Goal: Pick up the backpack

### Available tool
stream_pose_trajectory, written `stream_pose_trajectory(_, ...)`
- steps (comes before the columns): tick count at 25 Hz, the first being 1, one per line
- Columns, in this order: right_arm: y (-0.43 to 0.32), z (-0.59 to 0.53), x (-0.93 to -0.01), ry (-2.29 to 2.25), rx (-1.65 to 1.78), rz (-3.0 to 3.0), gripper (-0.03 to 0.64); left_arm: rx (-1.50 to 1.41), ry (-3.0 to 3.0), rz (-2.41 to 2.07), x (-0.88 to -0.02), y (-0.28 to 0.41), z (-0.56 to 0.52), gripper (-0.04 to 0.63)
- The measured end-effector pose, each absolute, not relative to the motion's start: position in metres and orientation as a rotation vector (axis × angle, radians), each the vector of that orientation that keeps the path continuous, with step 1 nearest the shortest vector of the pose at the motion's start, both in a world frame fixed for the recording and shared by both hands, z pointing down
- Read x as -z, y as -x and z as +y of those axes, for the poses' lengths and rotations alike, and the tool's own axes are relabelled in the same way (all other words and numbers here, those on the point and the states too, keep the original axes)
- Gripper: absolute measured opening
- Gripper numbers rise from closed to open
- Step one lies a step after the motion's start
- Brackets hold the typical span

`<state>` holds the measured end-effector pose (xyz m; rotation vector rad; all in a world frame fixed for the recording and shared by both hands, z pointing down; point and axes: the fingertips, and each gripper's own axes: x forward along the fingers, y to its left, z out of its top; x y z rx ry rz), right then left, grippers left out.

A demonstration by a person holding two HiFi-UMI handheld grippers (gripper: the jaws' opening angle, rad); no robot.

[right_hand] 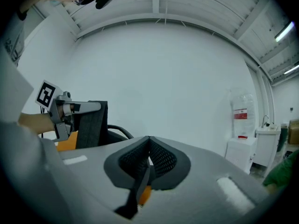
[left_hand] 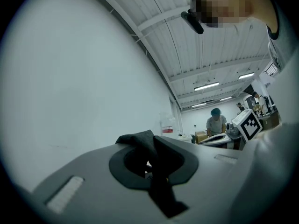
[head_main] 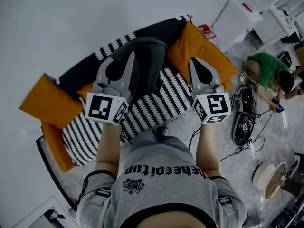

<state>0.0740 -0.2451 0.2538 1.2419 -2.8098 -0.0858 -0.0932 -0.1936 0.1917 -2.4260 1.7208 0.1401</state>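
A dark grey backpack [head_main: 149, 65] hangs above the sofa between my two grippers. My left gripper [head_main: 130, 56] is shut on a dark fabric strap [left_hand: 140, 140] of it; in the left gripper view the strap folds over the tips of that gripper [left_hand: 152, 138] and trails down between the jaws. My right gripper [head_main: 194, 61] stands to the right of the pack. Its jaws [right_hand: 149, 140] are pinched on a black mesh strap [right_hand: 161, 160]. The right gripper view also shows the left gripper [right_hand: 70, 108] against the hanging pack [right_hand: 92, 122].
Below is a sofa with a black-and-white striped cover [head_main: 161, 103] and orange cushions [head_main: 202, 51] [head_main: 47, 101]. A person in green [head_main: 268, 70] crouches on the floor at right, near cables and a dark bag [head_main: 244, 122]. White cabinets [head_main: 237, 15] stand behind.
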Motion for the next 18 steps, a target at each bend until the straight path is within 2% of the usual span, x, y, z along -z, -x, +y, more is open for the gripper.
stream_pose_trajectory(18,-0.081,-0.220,-0.242,-1.227,0.107,-2.856,0.002,-0.141,2.355,1.788,-0.188,0.095,-0.157,0.048)
